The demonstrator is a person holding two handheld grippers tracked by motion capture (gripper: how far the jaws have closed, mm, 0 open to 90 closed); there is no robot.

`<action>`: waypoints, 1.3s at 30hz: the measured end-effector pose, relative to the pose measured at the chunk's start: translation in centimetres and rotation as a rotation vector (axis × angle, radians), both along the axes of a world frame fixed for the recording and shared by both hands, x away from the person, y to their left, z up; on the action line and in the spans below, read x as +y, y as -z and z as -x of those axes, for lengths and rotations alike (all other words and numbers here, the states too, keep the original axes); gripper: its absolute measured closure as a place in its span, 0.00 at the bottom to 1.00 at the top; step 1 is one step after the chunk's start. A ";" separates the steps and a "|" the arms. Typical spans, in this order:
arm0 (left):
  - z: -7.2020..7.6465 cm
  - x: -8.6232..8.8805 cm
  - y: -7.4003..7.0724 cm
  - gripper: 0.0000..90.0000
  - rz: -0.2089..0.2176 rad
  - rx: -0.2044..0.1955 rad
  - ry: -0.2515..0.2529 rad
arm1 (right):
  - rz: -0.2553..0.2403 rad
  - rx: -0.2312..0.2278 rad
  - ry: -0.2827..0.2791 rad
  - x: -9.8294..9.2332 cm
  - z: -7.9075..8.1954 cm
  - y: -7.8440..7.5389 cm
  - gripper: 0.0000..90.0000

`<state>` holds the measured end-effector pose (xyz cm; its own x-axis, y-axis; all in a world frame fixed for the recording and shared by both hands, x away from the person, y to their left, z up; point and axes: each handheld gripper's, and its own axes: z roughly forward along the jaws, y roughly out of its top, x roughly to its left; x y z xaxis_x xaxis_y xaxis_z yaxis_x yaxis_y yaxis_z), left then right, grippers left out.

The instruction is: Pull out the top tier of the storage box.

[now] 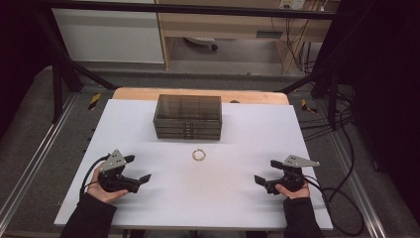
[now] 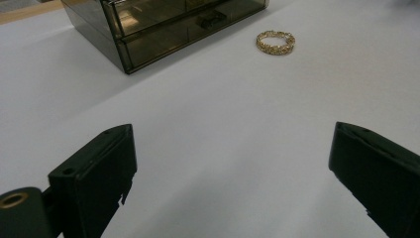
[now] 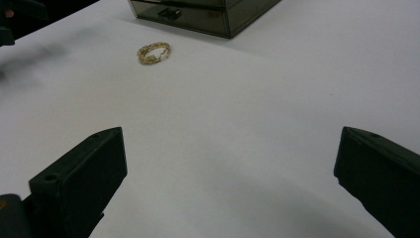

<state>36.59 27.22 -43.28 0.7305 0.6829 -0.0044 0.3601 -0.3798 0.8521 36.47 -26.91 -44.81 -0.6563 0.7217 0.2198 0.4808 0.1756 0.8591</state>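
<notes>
A small gold chain bracelet (image 1: 199, 155) lies on the white table (image 1: 163, 208), just in front of a smoky clear drawer box (image 1: 187, 117) whose drawers are shut. My left gripper (image 1: 137, 168) rests at the table's left front, open, with nothing between its jaws. At the right front my right gripper (image 1: 268, 171) is also open and empty. In the left gripper view the bracelet (image 2: 275, 42) sits ahead and to the right, the drawer box (image 2: 163, 27) ahead. In the right gripper view the bracelet (image 3: 153, 52) lies ahead to the left, near the box (image 3: 208, 12).
The table's wooden far edge (image 1: 198, 94) sits behind the box. Black frame bars (image 1: 64, 64) and cables (image 1: 341, 198) flank the table. The other hand's gripper (image 3: 12, 22) shows at the far left of the right gripper view.
</notes>
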 end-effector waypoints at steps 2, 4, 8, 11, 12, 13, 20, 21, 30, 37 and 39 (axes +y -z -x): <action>0.0 0.0 0.0 0.05 -0.009 -0.003 0.000 | 0.000 0.000 0.001 0.0 0.0 0.0 0.01; 0.0 -0.2 -0.1 0.05 -0.016 -0.009 0.003 | -0.003 0.002 0.002 0.1 0.0 0.0 0.01; 0.0 -0.4 -0.4 0.05 -0.032 -0.021 0.009 | 0.002 0.003 0.001 0.1 0.0 0.1 0.01; -0.1 -0.7 -0.6 0.05 -0.048 -0.032 0.013 | 0.002 0.004 0.001 0.1 0.0 0.1 0.01; -0.1 -0.7 -0.6 0.05 -0.048 -0.032 0.013 | 0.002 0.004 0.001 0.1 0.0 0.1 0.01; -0.1 -0.8 -0.7 0.05 -0.050 -0.037 0.014 | 0.005 0.004 -0.002 0.1 0.0 0.1 0.01; -0.1 -1.4 -0.9 0.05 -0.077 -0.047 0.029 | 0.010 0.007 -0.002 0.1 0.0 0.1 0.01; -0.2 -1.5 -1.0 0.05 -0.084 -0.051 0.033 | 0.010 0.007 -0.001 0.1 0.0 0.1 0.01; -0.3 -2.2 -1.4 0.05 -0.148 -0.083 0.052 | 0.011 0.006 -0.001 0.1 0.0 0.1 0.01; -0.5 -2.9 -1.9 0.05 -0.221 -0.131 0.065 | 0.015 0.008 -0.001 0.1 0.0 0.1 0.01; -0.6 -3.1 -1.9 0.05 -0.231 -0.138 0.067 | 0.015 0.008 -0.001 0.1 0.0 0.1 0.01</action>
